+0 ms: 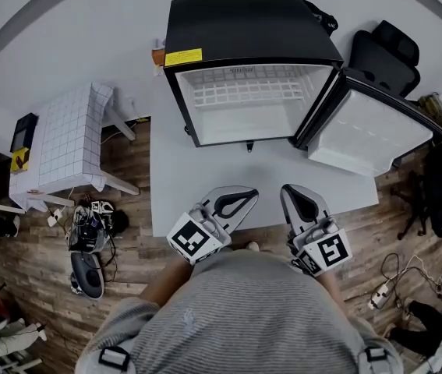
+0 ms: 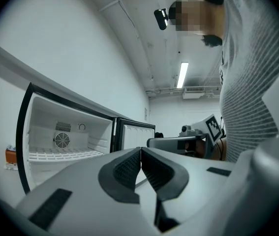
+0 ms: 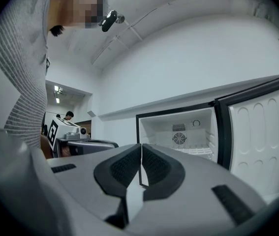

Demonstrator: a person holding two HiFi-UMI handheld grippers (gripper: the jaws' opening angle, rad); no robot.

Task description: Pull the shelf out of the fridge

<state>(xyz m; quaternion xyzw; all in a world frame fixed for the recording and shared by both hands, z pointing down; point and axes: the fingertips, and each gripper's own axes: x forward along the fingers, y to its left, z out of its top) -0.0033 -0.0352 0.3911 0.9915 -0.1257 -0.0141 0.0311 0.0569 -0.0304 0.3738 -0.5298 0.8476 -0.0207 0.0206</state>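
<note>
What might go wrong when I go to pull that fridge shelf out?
Both the left gripper and right gripper are shut; unopened, they may just shove the wire shelf back. A stuck shelf could drag the small fridge across the table. The right gripper may bump the open door.

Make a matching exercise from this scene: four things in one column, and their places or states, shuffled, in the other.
1. wire shelf
2. fridge door
3. left gripper
4. yellow label

A. swung open
B. jaws together, nothing held
C. at the top front edge of the fridge
D. inside the fridge

Pairs: 1-D, 2-A, 3-B, 4-C
</note>
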